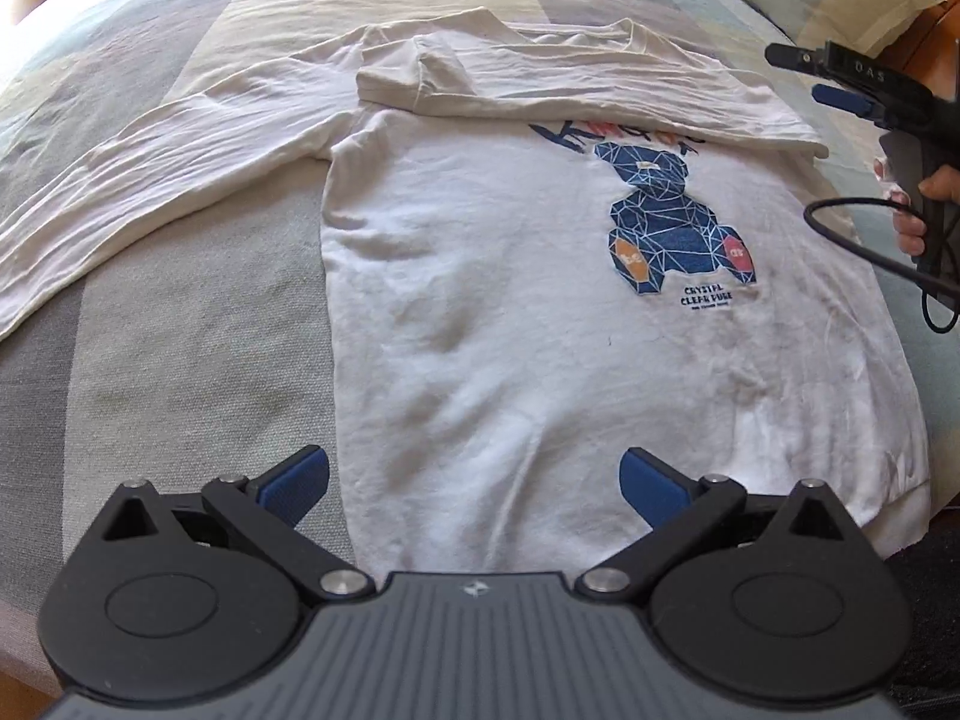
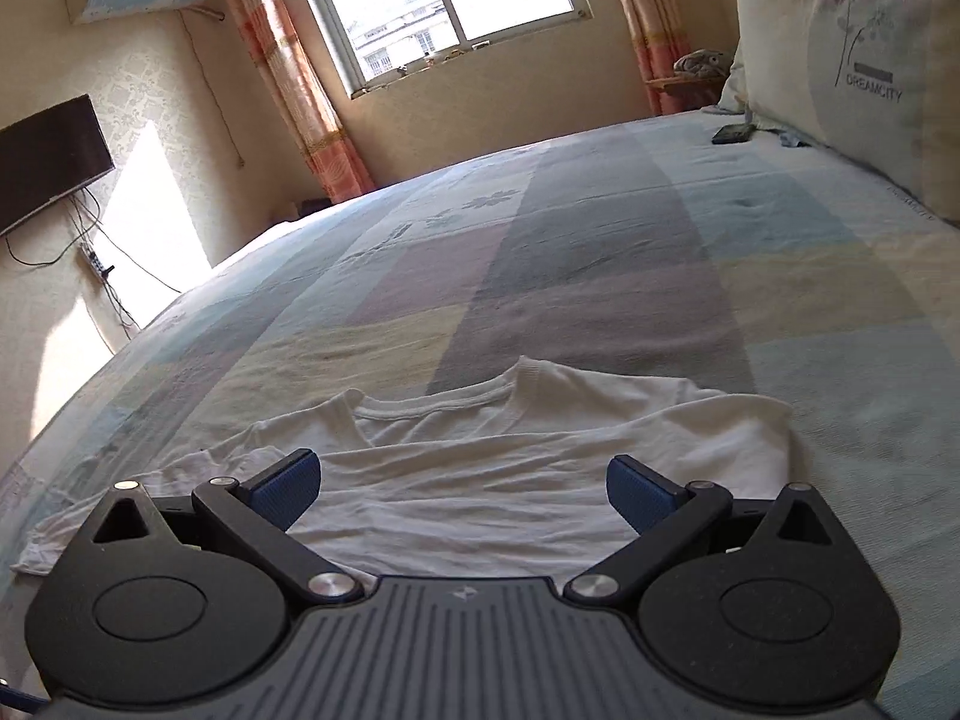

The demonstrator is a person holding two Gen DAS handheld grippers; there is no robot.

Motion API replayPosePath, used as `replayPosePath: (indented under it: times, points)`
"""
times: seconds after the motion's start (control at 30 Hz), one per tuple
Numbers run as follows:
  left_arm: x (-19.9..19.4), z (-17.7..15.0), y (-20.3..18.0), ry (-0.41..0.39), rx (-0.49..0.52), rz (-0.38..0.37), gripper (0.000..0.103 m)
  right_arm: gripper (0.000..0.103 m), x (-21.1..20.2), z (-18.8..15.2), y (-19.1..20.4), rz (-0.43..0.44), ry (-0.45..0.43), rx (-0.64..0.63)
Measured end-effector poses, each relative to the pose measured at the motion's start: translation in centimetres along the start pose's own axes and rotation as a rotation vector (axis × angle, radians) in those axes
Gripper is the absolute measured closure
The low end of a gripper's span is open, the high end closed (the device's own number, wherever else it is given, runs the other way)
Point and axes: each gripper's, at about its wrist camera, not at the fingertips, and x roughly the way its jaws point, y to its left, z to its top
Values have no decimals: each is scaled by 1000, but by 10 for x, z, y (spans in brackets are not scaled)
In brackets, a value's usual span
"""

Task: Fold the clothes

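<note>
A white long-sleeved shirt (image 1: 510, 312) with a blue bear print (image 1: 672, 222) lies flat on the bed. One sleeve (image 1: 540, 84) is folded across the chest; the other sleeve (image 1: 120, 180) stretches out to the left. My left gripper (image 1: 474, 480) hovers open over the shirt's hem, nothing between its blue pads. The right gripper (image 1: 816, 75), held by a hand (image 1: 912, 222), shows at the far right edge by the shirt's shoulder. In the right wrist view the right gripper (image 2: 462, 492) is open above the folded sleeve (image 2: 510, 480), near the collar (image 2: 444, 405).
The striped pastel bedsheet (image 2: 600, 252) spreads far beyond the shirt. A pillow (image 2: 852, 66) stands at the head of the bed, with a dark phone (image 2: 733, 133) beside it. A black cable (image 1: 870, 252) loops from the right gripper. A window (image 2: 432, 0) and wall television (image 2: 48, 162) lie beyond.
</note>
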Motion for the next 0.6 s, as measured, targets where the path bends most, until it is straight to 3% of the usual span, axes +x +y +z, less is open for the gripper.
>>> replayPosePath:
  times: [0.07, 0.2, 0.3, 0.43, 0.6]
  points:
    - [2, 6, -11, 4, 28, 1, 1, 0, -18, -15, -14, -108, -3, -83]
    - [9, 15, -28, 17, 65, 0, 1, 0, -20, -43, -34, -242, 70, -193]
    - [10, 18, -40, 15, 84, -4, 1, 0, -13, -50, -35, -283, 96, -241]
    - [12, 21, -50, 19, 94, -7, 1, 0, 5, -45, -35, -312, 80, -235]
    - [11, 20, -52, 14, 73, -14, 1, 0, 12, -44, -53, -489, 79, -214]
